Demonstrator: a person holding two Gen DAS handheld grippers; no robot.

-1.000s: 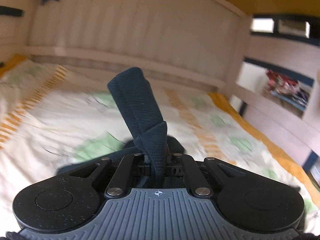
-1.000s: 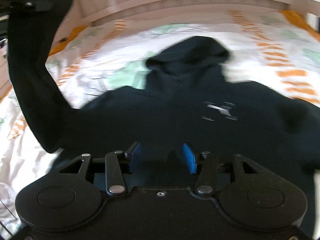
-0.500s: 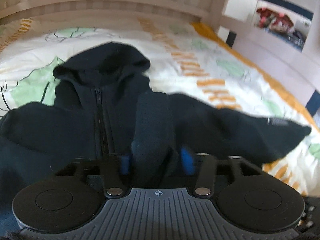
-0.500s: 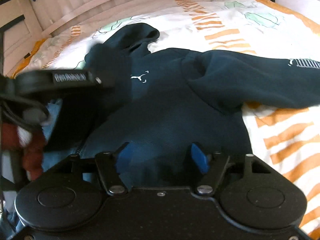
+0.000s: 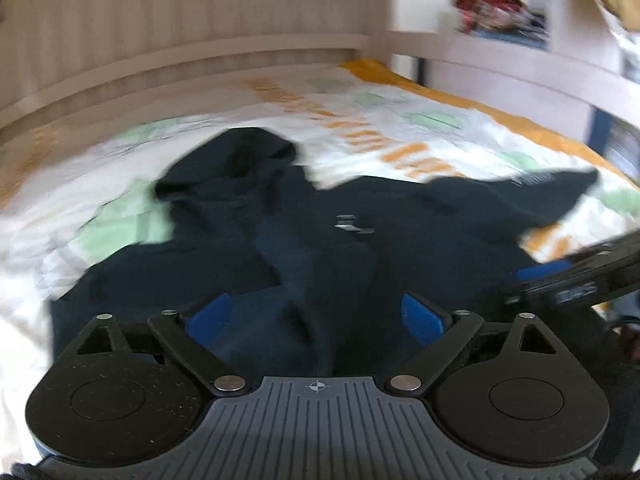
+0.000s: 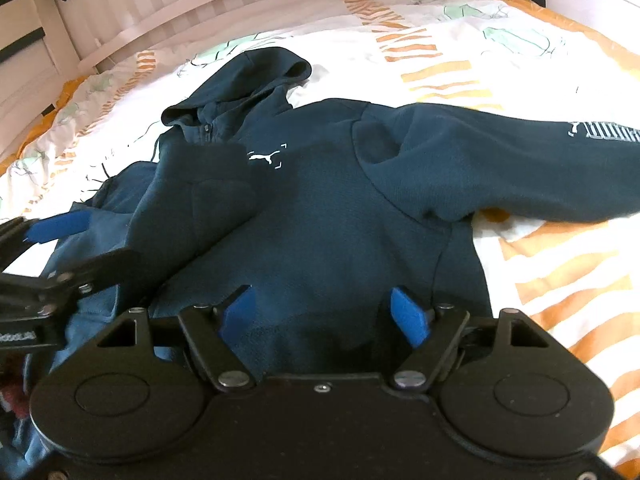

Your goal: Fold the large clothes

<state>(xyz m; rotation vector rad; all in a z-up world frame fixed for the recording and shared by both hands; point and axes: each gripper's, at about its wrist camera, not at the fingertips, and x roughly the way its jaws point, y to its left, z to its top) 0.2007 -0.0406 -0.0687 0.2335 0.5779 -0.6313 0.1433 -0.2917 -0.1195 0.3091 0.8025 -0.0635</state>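
A navy zip hoodie (image 6: pixel 320 216) is lying front up on the bed's patterned duvet (image 6: pixel 540 264), its hood (image 6: pixel 244 88) pointing toward the slatted headboard (image 6: pixel 224 4). One sleeve (image 6: pixel 500 168) is stretching out to the right; the other sleeve (image 6: pixel 208 200) is lying folded across the chest. The left gripper (image 5: pixel 316 320) is hovering over the fabric, its blue pads having just been spreading, the sleeve lying loose between them. The right gripper (image 6: pixel 324 312) is also opening wide above the hem, pinching nothing.
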